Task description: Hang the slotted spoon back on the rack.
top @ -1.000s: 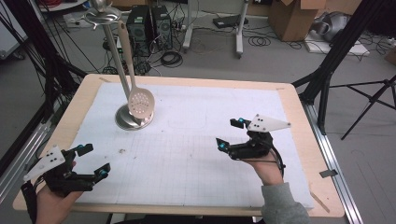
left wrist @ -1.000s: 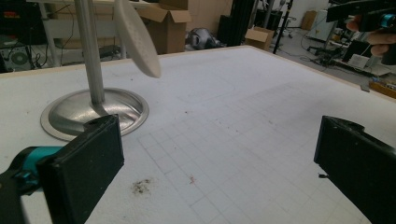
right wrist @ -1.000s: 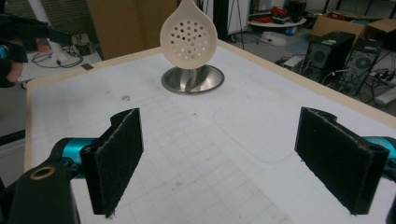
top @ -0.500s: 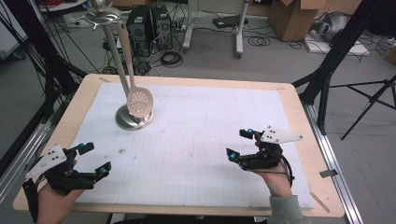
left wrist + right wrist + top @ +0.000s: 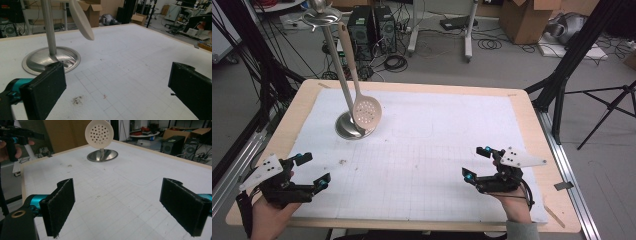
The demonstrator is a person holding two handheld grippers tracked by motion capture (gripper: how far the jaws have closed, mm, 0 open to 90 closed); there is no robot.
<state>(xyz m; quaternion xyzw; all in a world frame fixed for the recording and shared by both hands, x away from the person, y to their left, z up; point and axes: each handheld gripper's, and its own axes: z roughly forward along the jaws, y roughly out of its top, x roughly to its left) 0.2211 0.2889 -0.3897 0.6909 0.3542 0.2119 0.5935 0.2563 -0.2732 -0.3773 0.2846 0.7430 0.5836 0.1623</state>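
Note:
A cream slotted spoon [image 5: 365,111] hangs from a metal stand [image 5: 350,127] whose round steel base sits on the white mat at the back left. The spoon's perforated bowl [image 5: 99,133] hovers just above that base [image 5: 102,155]; from the left gripper view I see the pole and base [image 5: 51,59] with the spoon's edge [image 5: 81,20] beside it. My left gripper [image 5: 311,172] rests open at the table's front left corner, nothing between its pads. My right gripper [image 5: 476,163] stands open at the front right, also holding nothing.
The table [image 5: 532,125] carries a white gridded mat with a small dark smudge [image 5: 77,100] near the left gripper. Beyond the far edge stand computer towers [image 5: 372,25], cables, cardboard boxes [image 5: 527,17] and black tripod legs [image 5: 577,60].
The right gripper has drawn back toward the front right edge of the table and lowered. The left gripper has barely shifted. Spoon and stand stay put.

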